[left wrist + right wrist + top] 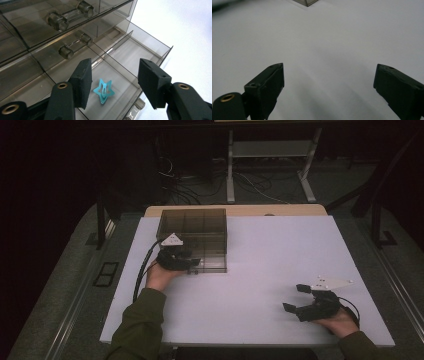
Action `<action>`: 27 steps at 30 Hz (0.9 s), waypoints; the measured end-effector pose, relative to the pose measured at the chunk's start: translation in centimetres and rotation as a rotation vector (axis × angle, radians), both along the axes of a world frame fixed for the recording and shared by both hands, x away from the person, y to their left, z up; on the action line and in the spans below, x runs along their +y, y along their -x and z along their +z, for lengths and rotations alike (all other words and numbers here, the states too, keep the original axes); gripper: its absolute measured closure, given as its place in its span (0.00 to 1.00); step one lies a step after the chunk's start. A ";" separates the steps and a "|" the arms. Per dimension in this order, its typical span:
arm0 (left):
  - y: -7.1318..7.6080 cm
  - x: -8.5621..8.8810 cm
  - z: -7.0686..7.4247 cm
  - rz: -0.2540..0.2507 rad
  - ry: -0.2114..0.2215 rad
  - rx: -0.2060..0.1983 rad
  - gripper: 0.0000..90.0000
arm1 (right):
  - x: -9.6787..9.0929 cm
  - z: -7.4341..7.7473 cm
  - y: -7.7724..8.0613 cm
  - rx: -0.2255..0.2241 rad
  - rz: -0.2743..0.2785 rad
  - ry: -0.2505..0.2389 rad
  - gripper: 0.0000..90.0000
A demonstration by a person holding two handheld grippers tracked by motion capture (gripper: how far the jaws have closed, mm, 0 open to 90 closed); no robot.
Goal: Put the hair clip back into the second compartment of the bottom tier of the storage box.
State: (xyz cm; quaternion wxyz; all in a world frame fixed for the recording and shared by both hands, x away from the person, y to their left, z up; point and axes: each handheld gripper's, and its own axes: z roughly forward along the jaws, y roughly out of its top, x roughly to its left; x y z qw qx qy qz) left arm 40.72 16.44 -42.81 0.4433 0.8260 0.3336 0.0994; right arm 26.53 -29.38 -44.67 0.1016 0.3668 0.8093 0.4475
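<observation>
Left gripper (113, 82) — jaws spread apart, pinching nothing — hangs over the pulled-out drawer (140, 53) of the smoked drawer box (195, 237) near the desk's (260, 270) far-left corner. The blue star clip (103, 91) lies free in 1 drawer compartment, between the jaws. Right gripper (296, 298) — jaws wide, empty — sits near the desk's near-right corner.
</observation>
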 end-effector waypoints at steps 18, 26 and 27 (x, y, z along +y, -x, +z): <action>1.6 0.0 0.4 0.019 0.003 -0.013 0.34 | -0.1 0.1 0.0 -0.002 -0.005 0.007 0.10; 2.9 -0.1 0.9 0.025 0.011 -0.029 0.30 | -0.4 0.1 0.3 -0.003 -0.008 0.003 0.10; 3.0 -0.1 0.9 0.022 0.011 -0.034 0.30 | -0.4 0.1 0.3 -0.002 -0.008 0.003 0.10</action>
